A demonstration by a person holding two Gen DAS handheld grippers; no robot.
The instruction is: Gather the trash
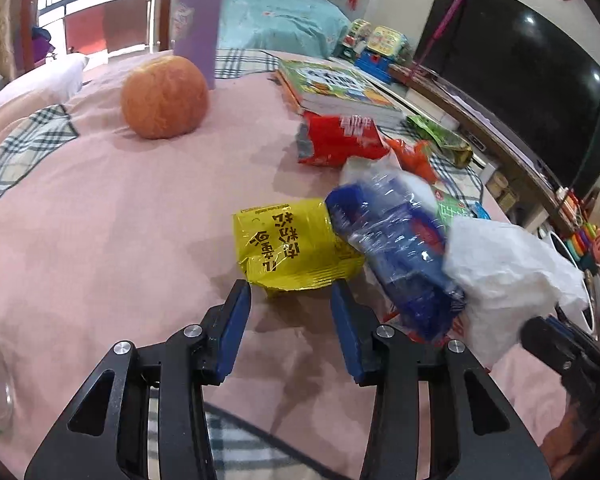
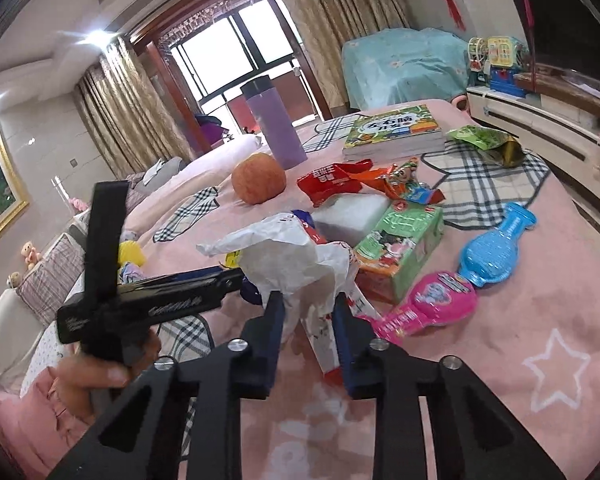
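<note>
Left wrist view: left gripper (image 1: 290,298), jaws part open and empty, at the crinkled yellow foil snack wrapper (image 1: 296,246) on the pink bedspread (image 1: 100,240).

Right wrist view: right gripper (image 2: 308,308), jaws pinching a crumpled white plastic bag (image 2: 288,256); red wrapper (image 2: 332,182) and green wrapper (image 2: 486,142) remain uncollected.

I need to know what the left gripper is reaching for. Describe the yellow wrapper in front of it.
The yellow wrapper is a glossy, crinkled foil-like snack packet with black printed characters, seen upside down in the left wrist view. It lies flat on the pink bedspread, looking empty or nearly so. Its near edge sits just beyond the left gripper, between the two fingers but not pinched. Its right side is tucked under a blue plastic wrapper.
</note>
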